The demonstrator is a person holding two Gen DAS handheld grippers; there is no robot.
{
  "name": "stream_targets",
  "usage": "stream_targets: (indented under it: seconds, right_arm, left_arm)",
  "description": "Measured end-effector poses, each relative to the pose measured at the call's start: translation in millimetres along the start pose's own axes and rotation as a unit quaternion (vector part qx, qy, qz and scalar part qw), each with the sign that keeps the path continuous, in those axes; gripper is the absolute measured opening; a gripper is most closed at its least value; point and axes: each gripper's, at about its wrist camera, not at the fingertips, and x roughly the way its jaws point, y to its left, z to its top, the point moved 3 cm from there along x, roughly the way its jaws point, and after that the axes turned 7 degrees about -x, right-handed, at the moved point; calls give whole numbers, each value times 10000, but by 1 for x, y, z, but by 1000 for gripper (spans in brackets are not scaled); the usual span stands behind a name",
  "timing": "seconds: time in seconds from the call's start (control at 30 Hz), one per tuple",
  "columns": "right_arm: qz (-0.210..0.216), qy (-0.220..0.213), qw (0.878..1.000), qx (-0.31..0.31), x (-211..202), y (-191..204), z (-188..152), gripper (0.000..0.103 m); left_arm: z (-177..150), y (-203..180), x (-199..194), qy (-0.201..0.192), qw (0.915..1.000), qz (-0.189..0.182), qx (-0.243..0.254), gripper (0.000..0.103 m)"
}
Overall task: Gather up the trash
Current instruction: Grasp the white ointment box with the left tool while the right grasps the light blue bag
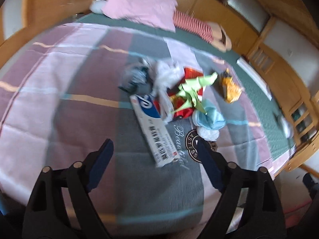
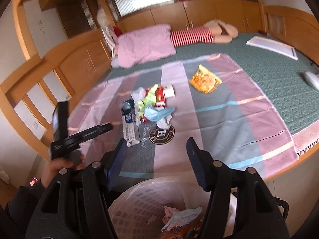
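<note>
A: How much trash is left?
B: Lots! A pile (image 1: 173, 91) sits mid-bed and a yellow chip bag (image 2: 205, 78) lies apart.
A: And your basket (image 2: 139, 203)?
B: It has some wrappers (image 2: 179, 217) in it.
A: Your tongs?
B: Your left gripper (image 1: 153, 143) and right gripper (image 2: 157, 149) are both spread wide, holding nothing.

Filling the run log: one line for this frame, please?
phase: reaching for trash | left hand-held gripper: open, empty, over toothpaste box | right hand-held gripper: open, empty | trash pile: on bed | bin: partly filled
</note>
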Motion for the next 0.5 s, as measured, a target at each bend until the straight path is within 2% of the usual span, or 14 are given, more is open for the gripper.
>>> stream_targets:
  seconds: [0.1, 0.17, 0.23, 0.3, 0.37, 0.5]
  right_arm:
    - [-264, 218, 9993, -171, 34, -4, 17, 61]
    - [-287, 333, 9986, -286, 59, -2, 27, 61]
    - [-320, 388, 9970, -594, 84, 5, 35, 65]
    - [-488, 472, 9918, -1085, 117, 18, 43, 66]
    - [-478, 669, 9864, -1425, 148, 29, 46, 66]
    - [-443, 965, 9771, -1844, 201, 47, 49, 66]
  left_arm:
    - [-5, -17, 36, 160, 9987, 121, 463, 89]
    - [-6, -15, 52, 260, 9977, 263, 565, 87]
    - [-4, -6, 65, 410, 9976, 364, 430, 70]
    - [-2, 3, 72, 542, 9978, 300, 236, 54]
    - [-2, 12, 74, 604, 9976, 316, 84, 43]
    - [-2, 24, 65, 502, 9971, 564, -42, 42]
